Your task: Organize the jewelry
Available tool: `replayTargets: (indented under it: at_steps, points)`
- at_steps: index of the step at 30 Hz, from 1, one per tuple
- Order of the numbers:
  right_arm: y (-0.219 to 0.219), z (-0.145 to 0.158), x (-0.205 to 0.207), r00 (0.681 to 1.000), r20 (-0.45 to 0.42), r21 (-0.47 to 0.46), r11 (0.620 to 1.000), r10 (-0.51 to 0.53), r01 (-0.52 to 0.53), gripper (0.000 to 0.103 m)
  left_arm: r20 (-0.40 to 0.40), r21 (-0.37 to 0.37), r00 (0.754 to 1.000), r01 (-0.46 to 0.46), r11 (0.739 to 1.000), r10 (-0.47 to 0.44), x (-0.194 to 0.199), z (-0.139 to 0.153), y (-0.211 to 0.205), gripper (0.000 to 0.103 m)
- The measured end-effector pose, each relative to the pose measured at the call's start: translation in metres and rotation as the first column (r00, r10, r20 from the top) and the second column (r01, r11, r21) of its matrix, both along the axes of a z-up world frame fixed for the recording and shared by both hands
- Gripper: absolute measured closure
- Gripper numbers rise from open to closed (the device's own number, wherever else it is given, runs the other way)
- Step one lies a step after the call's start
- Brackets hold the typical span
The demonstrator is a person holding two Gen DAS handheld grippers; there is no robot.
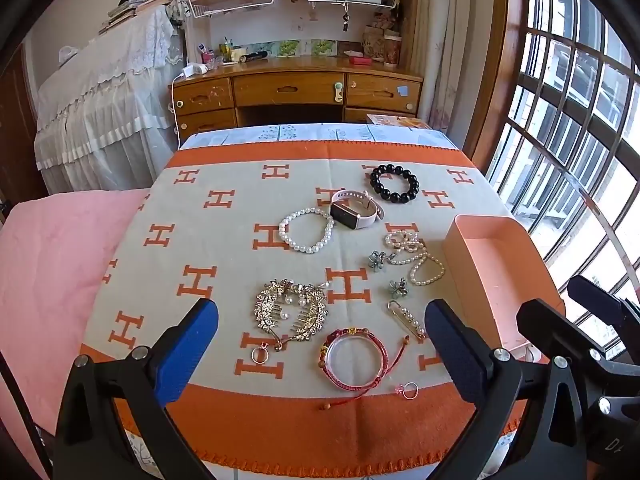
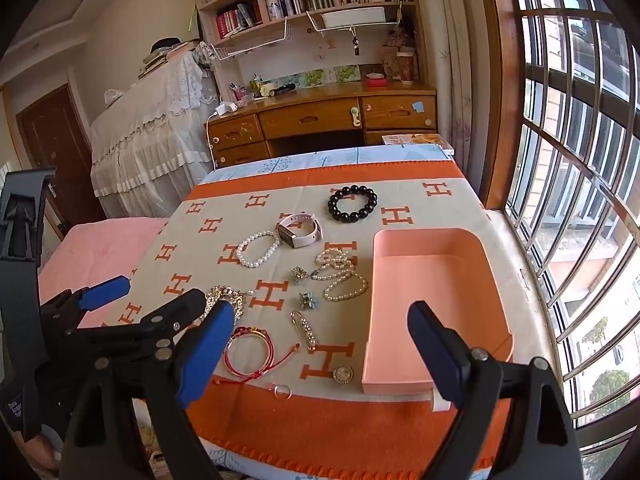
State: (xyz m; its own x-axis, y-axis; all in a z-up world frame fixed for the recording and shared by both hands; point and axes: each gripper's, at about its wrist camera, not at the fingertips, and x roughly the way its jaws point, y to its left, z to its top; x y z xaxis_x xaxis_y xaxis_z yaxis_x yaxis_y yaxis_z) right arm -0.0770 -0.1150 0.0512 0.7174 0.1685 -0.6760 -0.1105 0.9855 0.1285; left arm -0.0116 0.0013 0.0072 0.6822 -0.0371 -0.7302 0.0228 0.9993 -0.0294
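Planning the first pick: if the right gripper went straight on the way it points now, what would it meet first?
Probably the blanket near the pearl strands, just left of the pink tray. The open right gripper holds nothing; depth is unclear.

Both wrist views look forward over the blanket (image 1: 224, 248) toward the desk (image 2: 320, 116) — the right one sits further right, nearer the window (image 2: 580, 160).
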Motion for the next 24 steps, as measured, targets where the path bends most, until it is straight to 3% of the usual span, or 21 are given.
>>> replayTargets:
  at_steps: [24]
  points:
    - [-0.0023, -0.0011, -0.0009, 1.000, -0.003, 0.007, 1.000, -0.005, 0.005, 0.014, -0.013, 0.005, 1.000, 0.001, 1.000, -0.001, -0.0005, -0.0045, 0.0034, 0.001]
